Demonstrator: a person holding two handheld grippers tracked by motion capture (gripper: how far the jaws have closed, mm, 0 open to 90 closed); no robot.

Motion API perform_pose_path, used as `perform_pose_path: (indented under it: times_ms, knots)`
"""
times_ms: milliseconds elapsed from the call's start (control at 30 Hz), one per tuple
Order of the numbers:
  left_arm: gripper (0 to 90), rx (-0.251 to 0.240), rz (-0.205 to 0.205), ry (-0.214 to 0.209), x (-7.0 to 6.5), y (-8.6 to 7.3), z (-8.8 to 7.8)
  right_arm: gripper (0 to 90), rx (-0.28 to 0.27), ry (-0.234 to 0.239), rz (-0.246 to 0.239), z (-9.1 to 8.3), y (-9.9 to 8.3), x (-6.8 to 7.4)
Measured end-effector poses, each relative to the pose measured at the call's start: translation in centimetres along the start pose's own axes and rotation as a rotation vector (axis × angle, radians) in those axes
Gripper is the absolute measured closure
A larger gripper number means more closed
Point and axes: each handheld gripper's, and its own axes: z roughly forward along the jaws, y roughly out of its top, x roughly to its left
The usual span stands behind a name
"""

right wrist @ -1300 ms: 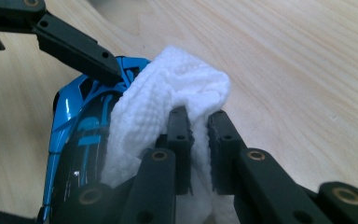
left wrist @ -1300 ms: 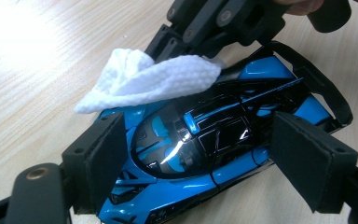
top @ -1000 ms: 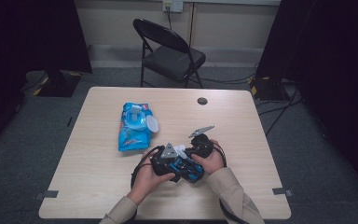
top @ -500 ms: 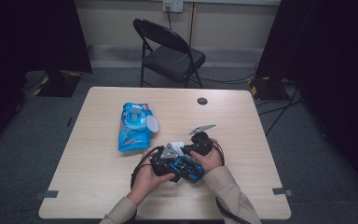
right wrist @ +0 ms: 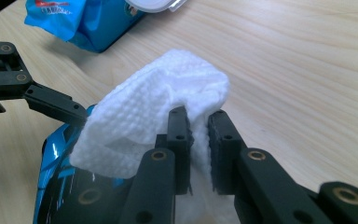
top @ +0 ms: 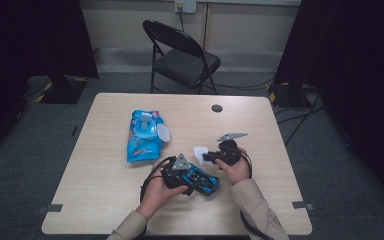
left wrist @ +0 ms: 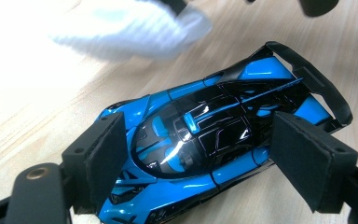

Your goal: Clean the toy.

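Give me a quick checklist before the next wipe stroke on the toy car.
1. Toy car sits between the left tongs, pads at both flanks: ok.
2. Wipe pinched in the right tongs: ok.
3. Wipe is beside the car's end, whether it touches the bodywork: cannot tell.
4. Car's wheels resting on the table: cannot tell.
5. Wipes pack lies apart from the work, lid flipped open: ok.
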Motion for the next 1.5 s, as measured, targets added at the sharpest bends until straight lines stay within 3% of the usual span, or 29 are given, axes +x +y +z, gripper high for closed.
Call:
perform_pose_path:
  times_ms: [333,633,1067,1500]
  knots:
    - [18.9,0.007,0.002,0.001,0.0,0.1,0.0,81.2,-0.023,-0.018,0.011,-3.3,-1.7,-1.4]
    - [18.9,0.010,0.003,0.002,0.0,0.1,0.0,81.2,0.000,-0.020,-0.013,-4.6,-3.8,-1.5]
    - [19.0,0.012,0.000,0.001,0.0,0.1,0.0,81.1,0.046,0.005,-0.040,-4.2,-5.9,-0.9]
    - [19.0,0.012,0.000,0.001,0.0,0.1,0.0,81.0,0.058,0.048,-0.066,-2.9,-5.7,0.3]
